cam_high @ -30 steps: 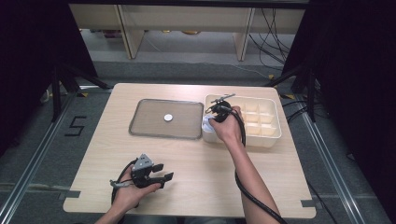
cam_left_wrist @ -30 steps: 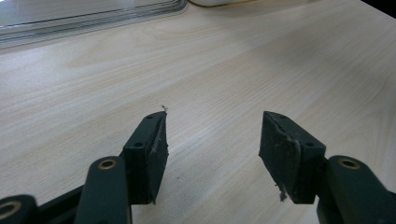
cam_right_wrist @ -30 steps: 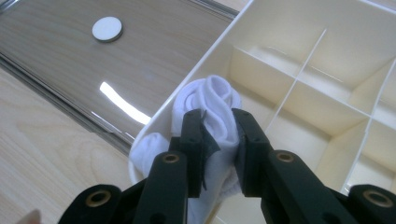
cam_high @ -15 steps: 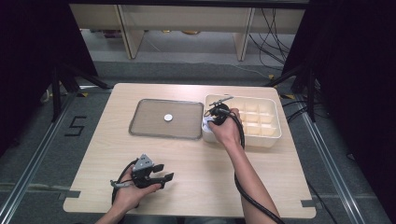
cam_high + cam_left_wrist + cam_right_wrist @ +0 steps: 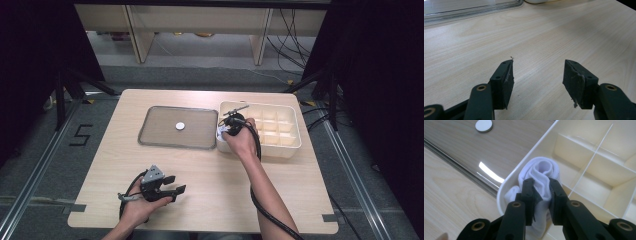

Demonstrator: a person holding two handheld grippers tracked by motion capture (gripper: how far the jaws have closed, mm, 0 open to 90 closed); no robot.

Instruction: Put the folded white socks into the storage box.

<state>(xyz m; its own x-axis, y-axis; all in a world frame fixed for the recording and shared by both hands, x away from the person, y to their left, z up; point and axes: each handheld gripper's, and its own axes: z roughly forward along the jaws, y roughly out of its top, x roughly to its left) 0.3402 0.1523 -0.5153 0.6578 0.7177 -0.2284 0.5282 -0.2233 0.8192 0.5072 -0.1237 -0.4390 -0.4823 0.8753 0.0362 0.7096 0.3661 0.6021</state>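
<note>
The right gripper [image 5: 541, 188], jaws pinched on the rolled white sock [image 5: 541, 173], has it in the divided box's [image 5: 292, 131] nine-o'clock corner compartment, unreleased; the left gripper [image 5: 537, 75] rests agape, empty.

Lab: floor tape [image 5: 80, 135], trailing cables [image 5: 292, 25]

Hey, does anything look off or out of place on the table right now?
Mostly tidy. The rolled white sock, pinched by the right gripper, sits in the corner of the divided box, a fold bulging at the rim. A lone white disc lies on the tray.
</note>
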